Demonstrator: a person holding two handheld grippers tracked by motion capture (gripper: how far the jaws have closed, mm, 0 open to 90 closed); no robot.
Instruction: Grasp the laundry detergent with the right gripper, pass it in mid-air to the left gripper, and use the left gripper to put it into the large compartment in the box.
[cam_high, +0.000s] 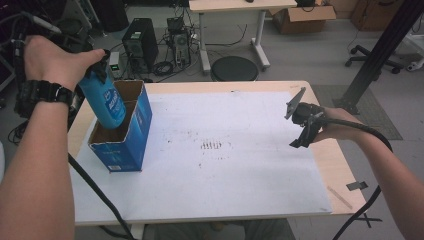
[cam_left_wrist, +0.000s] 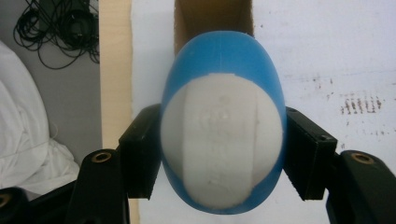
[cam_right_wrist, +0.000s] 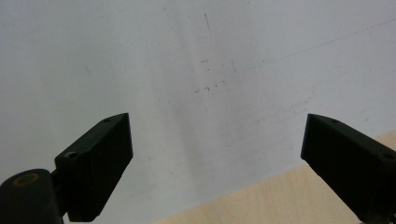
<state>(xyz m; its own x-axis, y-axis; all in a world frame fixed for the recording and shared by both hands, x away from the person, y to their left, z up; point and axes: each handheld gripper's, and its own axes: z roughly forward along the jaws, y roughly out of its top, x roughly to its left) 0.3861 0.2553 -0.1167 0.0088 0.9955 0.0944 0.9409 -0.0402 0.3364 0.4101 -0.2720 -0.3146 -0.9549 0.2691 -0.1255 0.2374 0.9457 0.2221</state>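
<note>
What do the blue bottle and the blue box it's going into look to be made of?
Blue bottle: apparently plastic, smooth with a slight sheen, its white end matte; faint moulded marks show there. Blue box: cardboard, printed glossy blue outside, with raw brown inner walls and cut edges. Left gripper clamps the bottle.

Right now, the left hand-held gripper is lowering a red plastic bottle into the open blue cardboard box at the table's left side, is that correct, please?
Not quite: the plastic bottle is blue with a white base, not red, as the left gripper view shows. The rest stands: the left hand-held gripper clamps it over the open blue cardboard box at the table's left side.
</note>
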